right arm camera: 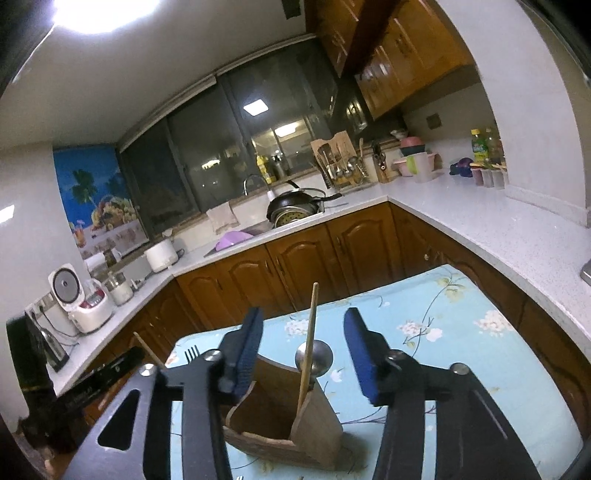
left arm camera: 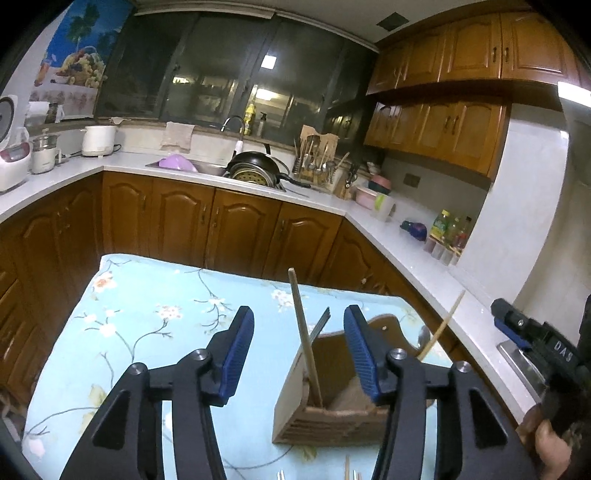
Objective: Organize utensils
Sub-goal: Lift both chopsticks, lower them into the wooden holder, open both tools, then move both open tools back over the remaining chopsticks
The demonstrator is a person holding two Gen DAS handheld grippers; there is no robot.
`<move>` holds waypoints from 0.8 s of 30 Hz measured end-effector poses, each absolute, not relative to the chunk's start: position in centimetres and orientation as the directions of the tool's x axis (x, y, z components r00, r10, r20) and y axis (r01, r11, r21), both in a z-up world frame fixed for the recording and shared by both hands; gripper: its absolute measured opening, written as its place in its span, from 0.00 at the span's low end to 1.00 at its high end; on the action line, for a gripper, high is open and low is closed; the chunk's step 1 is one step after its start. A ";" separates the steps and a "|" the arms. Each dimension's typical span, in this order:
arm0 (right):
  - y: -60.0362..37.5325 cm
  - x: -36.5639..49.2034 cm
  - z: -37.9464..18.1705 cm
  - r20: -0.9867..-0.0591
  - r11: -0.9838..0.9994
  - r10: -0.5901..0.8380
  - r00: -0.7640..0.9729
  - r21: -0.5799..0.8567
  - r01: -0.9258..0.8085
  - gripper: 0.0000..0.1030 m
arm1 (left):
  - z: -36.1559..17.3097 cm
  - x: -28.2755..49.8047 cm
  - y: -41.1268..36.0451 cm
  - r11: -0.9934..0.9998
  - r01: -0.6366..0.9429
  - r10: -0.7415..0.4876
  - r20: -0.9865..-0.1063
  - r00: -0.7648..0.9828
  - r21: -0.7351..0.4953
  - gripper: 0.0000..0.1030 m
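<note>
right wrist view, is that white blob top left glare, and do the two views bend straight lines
Right wrist view: yes, the ceiling light is blown out to plain white, while the wooden holder stays readable. Left wrist view: no such burnout; the window mirrors a lamp. Both views bow the counter edge and darken the corners.

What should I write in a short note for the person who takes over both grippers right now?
Left gripper: open, empty, above the table.
Right gripper: open, empty, above the wooden holder.
Holder stands on the floral tablecloth. Already inside: chopsticks, a spoon, a fork.
Left: a few utensil tips show at the table's near edge; those probably still need to go in.
</note>
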State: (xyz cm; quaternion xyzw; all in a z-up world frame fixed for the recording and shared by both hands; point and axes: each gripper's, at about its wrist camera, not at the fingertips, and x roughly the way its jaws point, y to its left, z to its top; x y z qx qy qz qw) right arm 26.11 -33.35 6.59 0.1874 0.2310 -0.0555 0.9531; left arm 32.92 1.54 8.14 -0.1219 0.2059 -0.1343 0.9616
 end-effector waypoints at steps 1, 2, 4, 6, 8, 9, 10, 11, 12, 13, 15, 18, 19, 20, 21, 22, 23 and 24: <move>-33.5 25.7 6.7 -0.458 0.921 -0.017 0.889 0.338 0.192 0.51 | 8.0 32.4 1.7 0.935 0.207 -0.307 -0.363 0.880 -0.288 0.51; -33.6 25.1 6.8 -0.453 0.918 -0.014 0.891 0.347 0.191 0.55 | 8.0 31.9 1.8 0.935 0.206 -0.305 -0.362 0.881 -0.288 0.53; -33.7 24.0 6.9 -0.447 0.915 -0.010 0.894 0.357 0.189 0.65 | 7.9 30.6 2.2 0.938 0.197 -0.295 -0.361 0.885 -0.285 0.62; -33.8 22.5 6.8 -0.444 0.911 -0.006 0.896 0.367 0.187 0.71 | 7.6 29.2 2.7 0.941 0.188 -0.286 -0.363 0.887 -0.281 0.65; -33.8 21.0 6.6 -0.446 0.908 0.001 0.895 0.375 0.185 0.83 | 7.0 27.6 3.3 0.945 0.170 -0.271 -0.377 0.885 -0.281 0.71; -33.8 20.1 6.3 -0.449 0.906 0.004 0.893 0.380 0.187 0.84 | 6.6 26.8 3.6 0.945 0.162 -0.268 -0.385 0.883 -0.284 0.73; -33.7 19.5 6.1 -0.453 0.903 0.006 0.892 0.385 0.190 0.85 | 6.3 26.2 3.8 0.944 0.157 -0.267 -0.394 0.880 -0.290 0.73; -33.6 18.5 5.7 -0.459 0.900 0.009 0.889 0.391 0.193 0.86 | 6.1 25.5 4.0 0.943 0.152 -0.267 -0.402 0.876 -0.296 0.73; -33.6 17.8 5.4 -0.464 0.898 0.012 0.886 0.395 0.195 0.87 | 5.7 24.6 4.3 0.942 0.145 -0.267 -0.414 0.870 -0.304 0.74; -33.5 17.0 4.9 -0.475 0.896 0.014 0.880 0.397 0.200 0.89 | 5.3 23.9 4.4 0.941 0.136 -0.265 -0.425 0.865 -0.310 0.74; -33.2 15.5 3.9 -0.498 0.894 0.018 0.867 0.396 0.209 0.89 | 4.4 22.5 4.9 0.938 0.122 -0.266 -0.450 0.853 -0.325 0.74; -32.8 13.4 2.4 -0.534 0.893 0.013 0.845 0.387 0.230 0.89 | 3.4 20.8 5.4 0.938 0.099 -0.261 -0.490 0.832 -0.333 0.74; -32.7 12.7 1.9 -0.545 0.890 0.015 0.838 0.389 0.237 0.89 | 3.2 20.3 5.4 0.938 0.094 -0.261 -0.500 0.826 -0.333 0.74; -32.6 12.2 1.4 -0.555 0.888 0.018 0.832 0.390 0.242 0.89 | 2.9 19.7 5.5 0.938 0.091 -0.260 -0.508 0.821 -0.334 0.74; -32.5 11.7 1.0 -0.565 0.887 0.018 0.825 0.389 0.247 0.89 | 2.7 19.1 5.6 0.938 0.082 -0.257 -0.519 0.815 -0.336 0.74; -32.4 11.4 0.7 -0.573 0.887 0.016 0.819 0.386 0.253 0.89 | 2.8 18.8 5.7 0.938 0.076 -0.256 -0.527 0.810 -0.338 0.74; -32.2 11.0 0.4 -0.580 0.887 0.014 0.814 0.383 0.258 0.89 | 2.6 18.4 5.7 0.937 0.071 -0.256 -0.538 0.803 -0.341 0.74; -32.0 10.7 0.1 -0.587 0.888 0.013 0.809 0.379 0.260 0.89 | 2.6 18.0 5.8 0.937 0.069 -0.258 -0.543 0.799 -0.344 0.74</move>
